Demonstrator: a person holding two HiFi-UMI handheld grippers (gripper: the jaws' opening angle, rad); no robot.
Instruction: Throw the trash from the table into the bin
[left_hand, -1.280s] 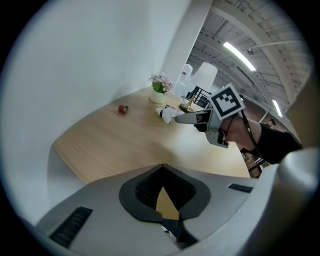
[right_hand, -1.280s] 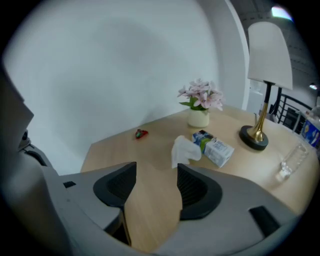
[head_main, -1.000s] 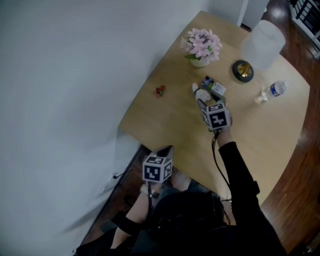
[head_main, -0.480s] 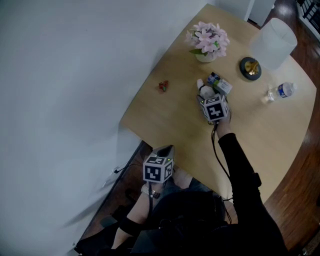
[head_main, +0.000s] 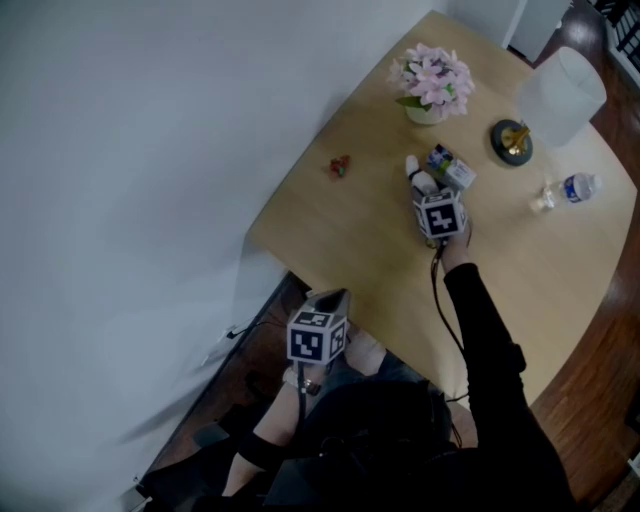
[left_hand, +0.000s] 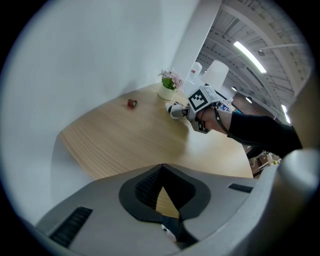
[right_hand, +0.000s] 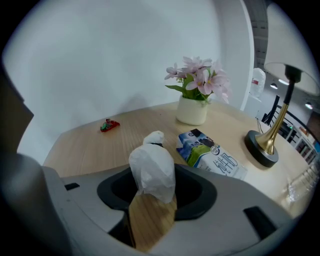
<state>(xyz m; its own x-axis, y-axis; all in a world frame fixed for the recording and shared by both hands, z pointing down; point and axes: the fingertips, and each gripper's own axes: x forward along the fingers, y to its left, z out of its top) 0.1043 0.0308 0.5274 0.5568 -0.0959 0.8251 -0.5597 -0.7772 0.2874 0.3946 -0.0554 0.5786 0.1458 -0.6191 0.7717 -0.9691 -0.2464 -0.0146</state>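
Observation:
A crumpled white paper wad (right_hand: 152, 167) stands on the wooden table (head_main: 350, 250), and my right gripper (right_hand: 151, 175) is shut on it; its jaws have just been closing, with the wad between them. In the head view that gripper (head_main: 422, 187) sits mid-table beside a blue-and-white milk carton (head_main: 450, 165) (right_hand: 212, 157). A small red wrapper (head_main: 340, 166) (right_hand: 109, 125) (left_hand: 131, 103) lies to the left near the wall. My left gripper (head_main: 328, 298) (left_hand: 161, 167) hangs off the table's near edge, shut and empty. No bin is in view.
A white pot of pink flowers (head_main: 432, 80) (right_hand: 197, 82) stands behind the carton. A lamp (head_main: 560, 95) with a dark round base (right_hand: 261, 147) is at the back right, and a water bottle (head_main: 570, 188) lies near the right edge. A white wall runs along the left.
My right gripper has sunk onto the paper wad, which now stands between its jaws. The left gripper has hardly moved.

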